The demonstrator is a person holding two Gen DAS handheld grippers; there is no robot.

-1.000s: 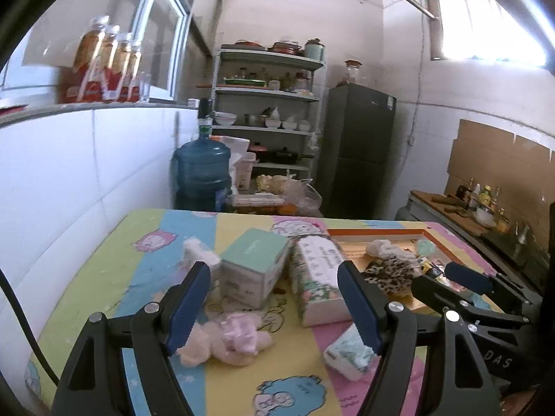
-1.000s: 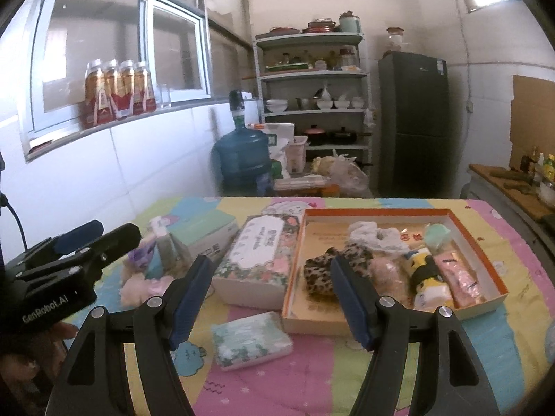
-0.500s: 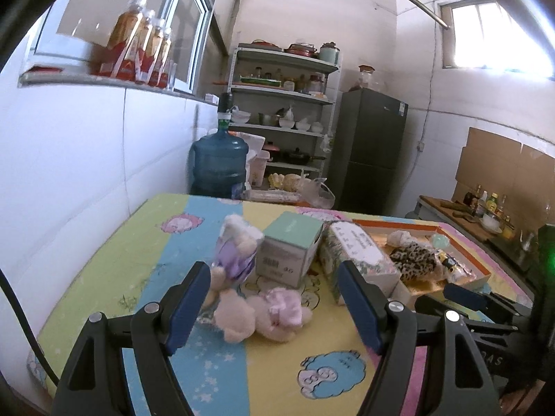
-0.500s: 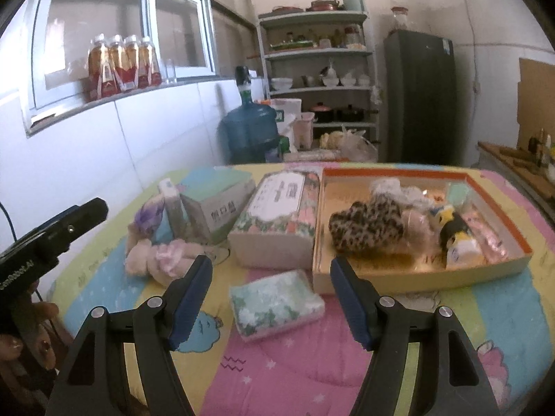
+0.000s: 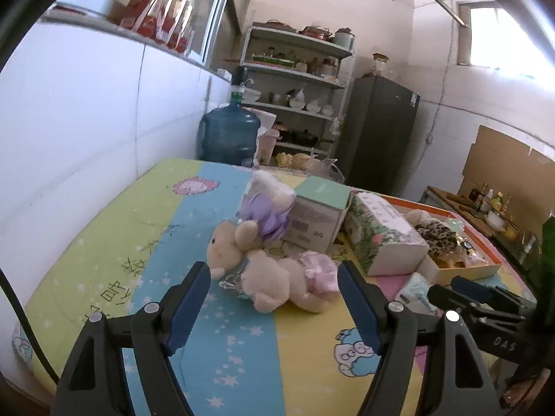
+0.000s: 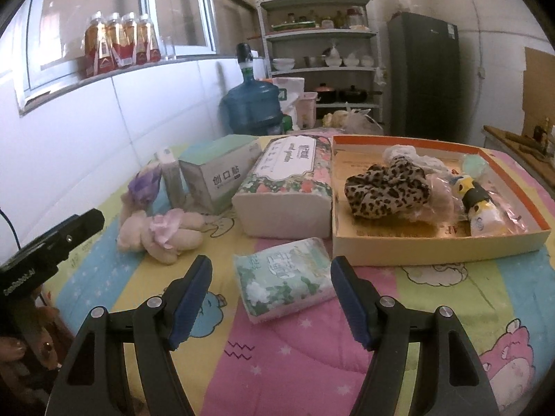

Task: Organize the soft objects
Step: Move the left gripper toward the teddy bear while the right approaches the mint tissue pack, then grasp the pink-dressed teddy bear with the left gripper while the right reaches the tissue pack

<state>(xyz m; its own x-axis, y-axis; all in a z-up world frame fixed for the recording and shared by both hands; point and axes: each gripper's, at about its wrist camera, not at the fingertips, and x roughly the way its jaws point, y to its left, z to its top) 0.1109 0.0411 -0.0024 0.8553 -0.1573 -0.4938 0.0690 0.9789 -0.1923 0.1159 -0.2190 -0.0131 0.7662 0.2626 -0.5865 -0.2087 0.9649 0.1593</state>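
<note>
- Left hand-held gripper (image 5: 274, 296) hanging spread before cream plush bear in pink dress (image 5: 284, 279); face showing here only.
- Right hand-held gripper (image 6: 270, 289) hanging spread over green floral soft tissue pack (image 6: 282, 279), mostly hidden in left view.

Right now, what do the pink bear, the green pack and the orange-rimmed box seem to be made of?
Pink bear: plush fabric, matt and fuzzy, with a shinier pink ruffle, perhaps satin.
Green pack: thin plastic film over something soft, probably tissues; it wrinkles and shines a little.
Box: likely cardboard, matt cream walls with stiff, straight edges and an orange inside rim.
</note>
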